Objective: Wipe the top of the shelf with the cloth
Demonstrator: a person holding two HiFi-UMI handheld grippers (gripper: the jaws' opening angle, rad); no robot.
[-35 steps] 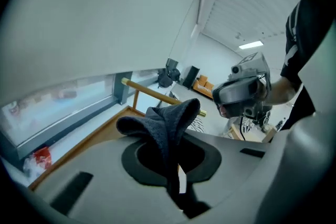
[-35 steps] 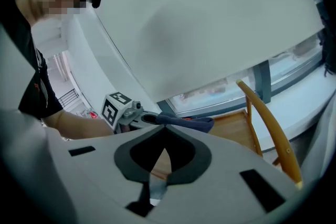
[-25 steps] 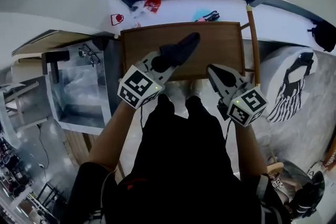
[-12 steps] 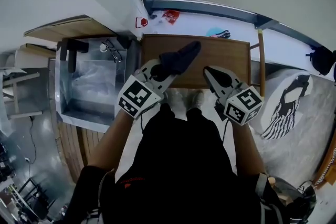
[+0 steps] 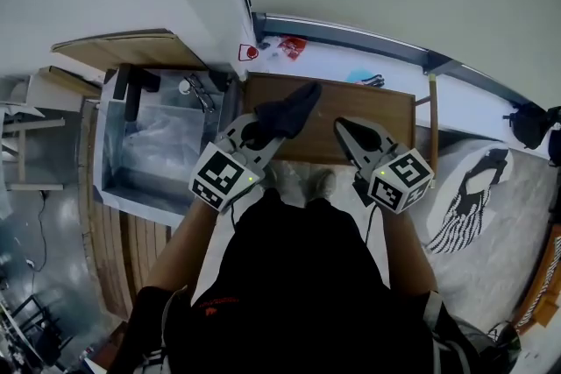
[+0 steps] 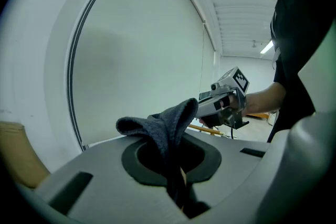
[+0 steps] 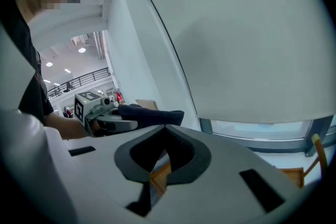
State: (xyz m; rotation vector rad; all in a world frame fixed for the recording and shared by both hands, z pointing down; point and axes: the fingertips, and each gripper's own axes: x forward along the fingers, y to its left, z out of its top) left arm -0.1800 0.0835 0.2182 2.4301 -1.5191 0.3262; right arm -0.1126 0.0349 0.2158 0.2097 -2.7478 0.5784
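Left tongs (image 5: pixel 263 125) clamped on dark grey cloth (image 5: pixel 291 109) — loose end over the wooden shelf top (image 5: pixel 390 114), right tongs (image 5: pixel 344 130) pressed together, empty, over the shelf's near edge.

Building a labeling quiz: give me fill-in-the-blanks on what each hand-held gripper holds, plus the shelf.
The left hand-held gripper is shut on the dark ___.
The right hand-held gripper has its jaws together on ___.
The shelf has a top of brown ___.
Missing words: cloth; nothing; wood.
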